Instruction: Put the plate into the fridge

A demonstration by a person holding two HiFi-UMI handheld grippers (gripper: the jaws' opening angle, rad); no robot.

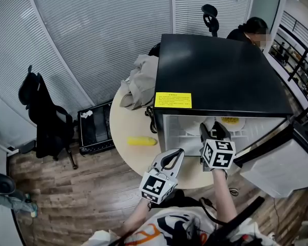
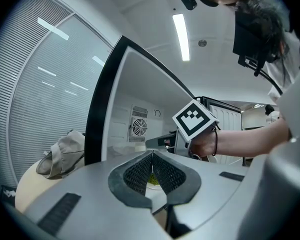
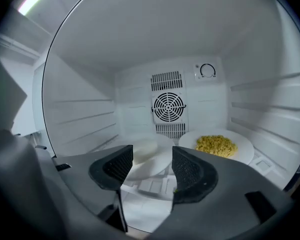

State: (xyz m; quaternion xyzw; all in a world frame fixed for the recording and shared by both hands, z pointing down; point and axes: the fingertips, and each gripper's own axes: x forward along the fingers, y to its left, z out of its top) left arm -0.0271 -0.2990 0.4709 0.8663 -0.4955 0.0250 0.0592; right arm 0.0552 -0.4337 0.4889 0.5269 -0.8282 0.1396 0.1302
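Note:
A black mini fridge (image 1: 215, 70) stands on a round table (image 1: 126, 122) with its door (image 1: 277, 160) swung open to the right. Inside are two white plates: one with yellow food (image 3: 217, 145) on the right, and one with a pale lump (image 3: 149, 153) on the left. My right gripper (image 3: 152, 160) is at the fridge mouth (image 1: 211, 128), open, with the left plate lying beyond its jaws and nothing pressed between the pads. My left gripper (image 1: 178, 152) hovers in front of the table edge, shut and empty (image 2: 152, 170).
A yellow item (image 1: 141, 141) lies on the table left of the fridge, with a grey cloth bundle (image 1: 139, 81) behind it. A black office chair (image 1: 46, 111) and a dark box (image 1: 95, 127) stand on the wooden floor at left. A person (image 1: 249, 29) sits behind the fridge.

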